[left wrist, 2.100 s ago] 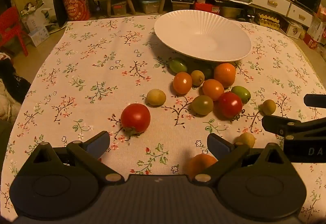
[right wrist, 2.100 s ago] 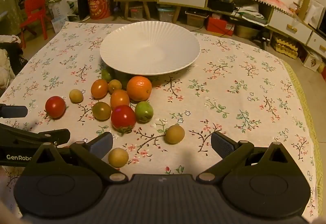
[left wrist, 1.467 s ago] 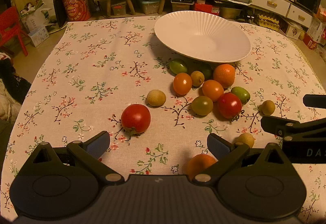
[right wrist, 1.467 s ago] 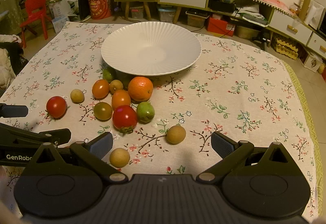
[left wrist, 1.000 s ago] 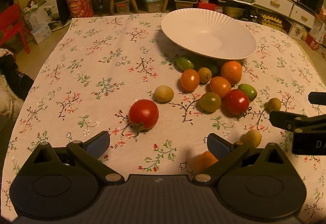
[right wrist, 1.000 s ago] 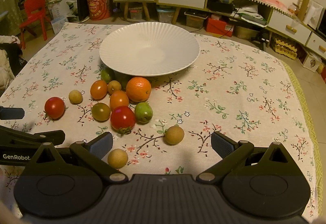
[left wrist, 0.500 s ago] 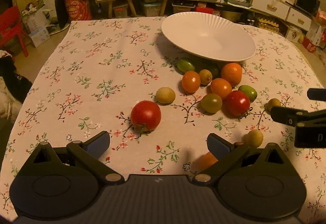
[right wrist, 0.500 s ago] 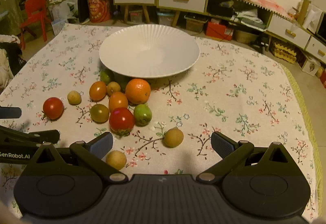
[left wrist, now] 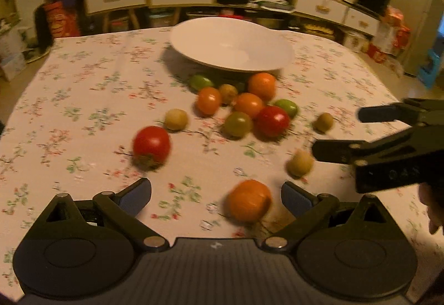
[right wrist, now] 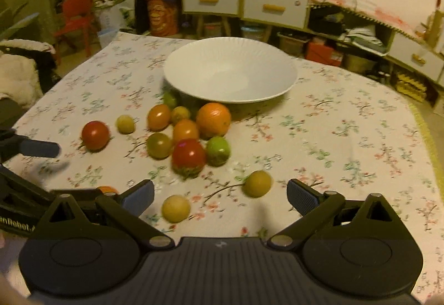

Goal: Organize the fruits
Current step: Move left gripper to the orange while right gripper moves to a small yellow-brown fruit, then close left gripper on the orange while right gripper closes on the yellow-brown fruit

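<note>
A wide white bowl [left wrist: 231, 51] [right wrist: 230, 75] stands empty on the floral tablecloth. In front of it lies a cluster of several fruits: an orange [right wrist: 213, 119], red tomatoes [right wrist: 188, 156] [left wrist: 151, 144], green and yellow ones. My left gripper [left wrist: 216, 194] is open, low over the cloth, with an orange fruit [left wrist: 249, 203] lying between its fingers near the right one. My right gripper [right wrist: 220, 195] is open; a yellow fruit [right wrist: 176, 208] and a brownish one [right wrist: 257, 183] lie between its fingers on the cloth. Both now views are blurred.
The right gripper's fingers [left wrist: 341, 151] reach in from the right of the left wrist view, a hand behind them. Cabinets with drawers [right wrist: 274, 8], a red chair [right wrist: 76, 16] and floor clutter lie beyond the far table edge. Bare cloth [right wrist: 347, 138] lies to the right of the fruits.
Both grippers have tilted up and lowered, so the room behind shows more. The orange fruit near the left gripper's right finger is now fully in view. No fruit has been taken.
</note>
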`<state>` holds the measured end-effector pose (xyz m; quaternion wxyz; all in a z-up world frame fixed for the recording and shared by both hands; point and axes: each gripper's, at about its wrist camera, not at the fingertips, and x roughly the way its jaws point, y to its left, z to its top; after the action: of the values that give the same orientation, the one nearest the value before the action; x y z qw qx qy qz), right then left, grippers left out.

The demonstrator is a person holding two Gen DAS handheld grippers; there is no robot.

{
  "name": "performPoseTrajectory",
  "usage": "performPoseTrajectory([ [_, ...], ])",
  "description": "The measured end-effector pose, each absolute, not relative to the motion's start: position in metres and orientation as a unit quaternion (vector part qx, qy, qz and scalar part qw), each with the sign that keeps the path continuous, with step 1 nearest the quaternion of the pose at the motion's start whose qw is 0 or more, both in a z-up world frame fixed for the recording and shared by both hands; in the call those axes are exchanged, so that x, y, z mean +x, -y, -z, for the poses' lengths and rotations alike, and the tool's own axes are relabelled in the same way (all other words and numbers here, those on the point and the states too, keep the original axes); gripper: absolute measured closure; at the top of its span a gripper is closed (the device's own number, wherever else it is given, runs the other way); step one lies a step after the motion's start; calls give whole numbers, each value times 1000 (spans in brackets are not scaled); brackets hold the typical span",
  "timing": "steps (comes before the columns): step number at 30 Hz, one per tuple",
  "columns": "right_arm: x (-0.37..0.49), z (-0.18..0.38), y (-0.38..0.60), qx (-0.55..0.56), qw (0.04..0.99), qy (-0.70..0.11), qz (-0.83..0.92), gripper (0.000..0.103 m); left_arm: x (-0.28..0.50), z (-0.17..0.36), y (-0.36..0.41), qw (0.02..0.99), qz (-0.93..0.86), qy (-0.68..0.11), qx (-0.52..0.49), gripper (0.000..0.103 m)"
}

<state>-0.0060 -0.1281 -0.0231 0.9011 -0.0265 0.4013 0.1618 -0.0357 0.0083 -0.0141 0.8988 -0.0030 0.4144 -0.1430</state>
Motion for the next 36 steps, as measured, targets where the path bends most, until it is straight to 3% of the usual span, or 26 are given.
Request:
performPoseTrajectory([
  [6, -8, 29, 130, -20, 896, -409, -170, 13, -40, 25, -1, 891, 168, -421, 5, 19],
  [8, -6, 32, 133, -22, 898, -410, -159, 15, -42, 27, 1, 890, 172, -421, 7, 30],
  [13, 3, 42, 149, -12, 898, -420, -129, 27, -41, 36, 0, 881, 190, -434, -20, 44],
  [22, 12, 54, 151, -13, 896, -426, -128, 44, -41, 38, 0, 890, 179, -419, -16, 60],
  [28, 14, 55, 149, -17, 899, -417, -133, 45, -41, 39, -1, 892, 176, -417, -9, 76],
  [36, 16, 53, 150, -17, 900, -412, -139, 57, -39, 39, 2, 891, 178, -418, 1, 78],
])
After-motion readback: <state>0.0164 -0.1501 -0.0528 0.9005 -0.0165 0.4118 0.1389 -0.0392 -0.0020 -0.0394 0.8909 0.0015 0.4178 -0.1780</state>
